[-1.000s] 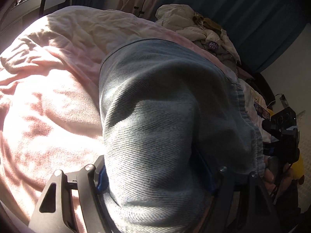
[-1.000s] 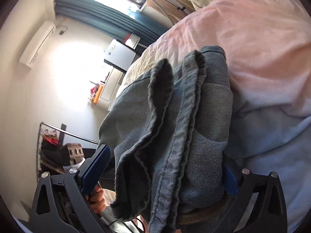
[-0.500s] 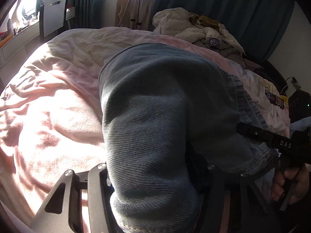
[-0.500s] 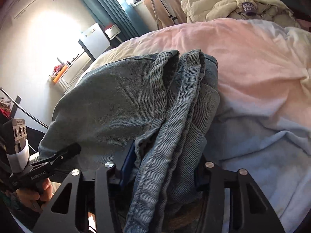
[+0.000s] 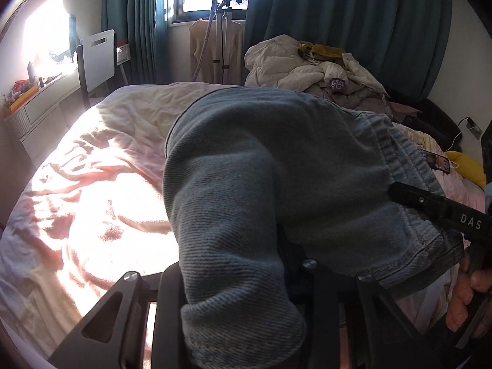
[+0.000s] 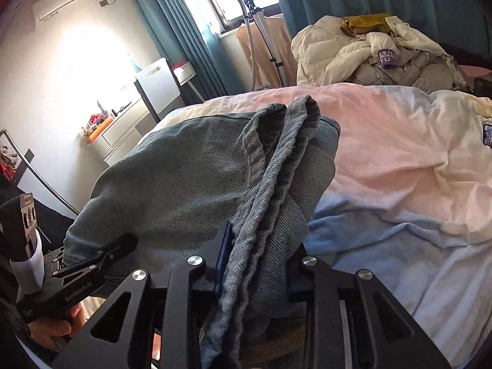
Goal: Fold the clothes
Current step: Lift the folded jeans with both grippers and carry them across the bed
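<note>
A pair of grey-blue jeans (image 5: pixel 261 166) lies folded on the pink bedspread (image 5: pixel 92 203), stretched between both grippers. My left gripper (image 5: pixel 233 283) is shut on a thick fold at one end; the cloth hides its fingertips. My right gripper (image 6: pixel 258 264) is shut on the stacked edges of the jeans (image 6: pixel 190 184) at the other end. The right gripper also shows in the left wrist view (image 5: pixel 439 212) at the elastic waistband. The left gripper also shows in the right wrist view (image 6: pixel 92 264) at the hem.
A heap of pale clothes (image 6: pixel 378 52) sits at the far side of the bed. A garment steamer stand (image 5: pixel 221 30) stands by the window with teal curtains (image 5: pixel 353 21). A white chair (image 5: pixel 98 58) and low cabinet (image 5: pixel 33 104) are at left. A phone (image 6: pixel 487 135) lies on the bedding.
Both grippers have closed on the jeans; one second ago their jaws stood wide around the cloth. Both views have tilted upward, showing more of the room and window.
</note>
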`<action>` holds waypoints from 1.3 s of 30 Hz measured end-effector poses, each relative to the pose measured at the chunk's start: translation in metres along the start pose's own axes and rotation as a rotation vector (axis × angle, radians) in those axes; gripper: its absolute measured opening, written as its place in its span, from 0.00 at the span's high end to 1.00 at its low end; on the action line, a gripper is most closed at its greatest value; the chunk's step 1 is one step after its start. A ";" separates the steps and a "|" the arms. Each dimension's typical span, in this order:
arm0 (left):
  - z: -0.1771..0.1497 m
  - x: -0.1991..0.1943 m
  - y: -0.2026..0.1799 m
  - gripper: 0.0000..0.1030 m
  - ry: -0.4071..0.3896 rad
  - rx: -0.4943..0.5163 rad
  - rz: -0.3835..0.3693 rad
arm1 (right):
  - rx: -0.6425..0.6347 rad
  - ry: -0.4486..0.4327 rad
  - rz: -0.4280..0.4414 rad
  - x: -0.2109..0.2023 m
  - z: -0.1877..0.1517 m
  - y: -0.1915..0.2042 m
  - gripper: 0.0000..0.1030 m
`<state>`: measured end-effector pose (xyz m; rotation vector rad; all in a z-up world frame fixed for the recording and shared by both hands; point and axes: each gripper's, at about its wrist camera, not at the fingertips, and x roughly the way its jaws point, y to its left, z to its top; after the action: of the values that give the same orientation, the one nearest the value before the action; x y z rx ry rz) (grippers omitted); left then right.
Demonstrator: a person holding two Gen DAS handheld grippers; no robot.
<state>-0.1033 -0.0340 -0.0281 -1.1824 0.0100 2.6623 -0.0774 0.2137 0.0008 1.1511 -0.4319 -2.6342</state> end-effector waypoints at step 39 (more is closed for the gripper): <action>0.070 -0.064 -0.402 0.69 -0.086 0.408 -0.437 | 0.288 -0.362 -0.375 -0.340 -0.028 -0.242 0.75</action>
<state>-0.0289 0.3514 0.1006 -0.8256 0.2398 2.1869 0.1465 0.5443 0.1252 0.8938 -0.7488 -3.2103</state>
